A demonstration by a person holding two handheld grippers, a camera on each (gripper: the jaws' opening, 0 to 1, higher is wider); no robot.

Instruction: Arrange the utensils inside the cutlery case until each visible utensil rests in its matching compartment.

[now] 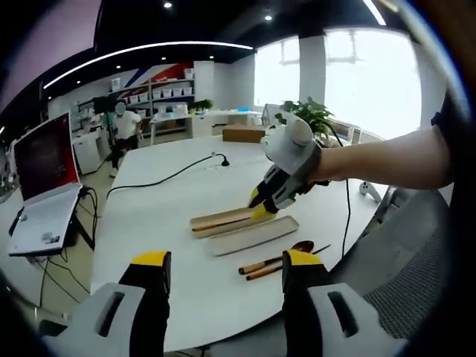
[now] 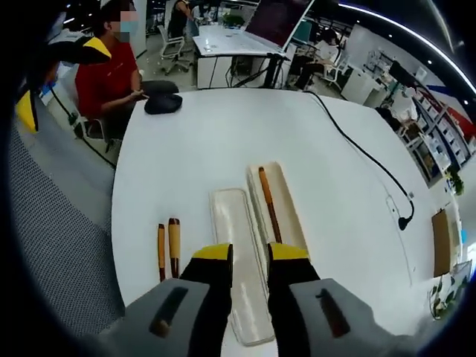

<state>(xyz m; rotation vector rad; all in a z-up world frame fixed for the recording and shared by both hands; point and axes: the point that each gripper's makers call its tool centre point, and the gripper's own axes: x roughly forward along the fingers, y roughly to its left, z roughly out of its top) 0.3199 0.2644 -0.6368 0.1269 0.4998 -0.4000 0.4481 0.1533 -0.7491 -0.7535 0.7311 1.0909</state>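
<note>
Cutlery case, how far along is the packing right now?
One wooden-handled utensil already lies in the open case tray. The right tongs hover over that tray's near end, with the lid lying beside it; whether they grip anything is hard to tell. The left tongs are open and empty. Still left: the spoon and another wooden-handled piece on the table.

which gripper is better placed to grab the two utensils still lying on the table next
Probably right. The right gripper hangs at the case, with the loose utensils just beside its jaws. The left gripper is open but farther back.
</note>
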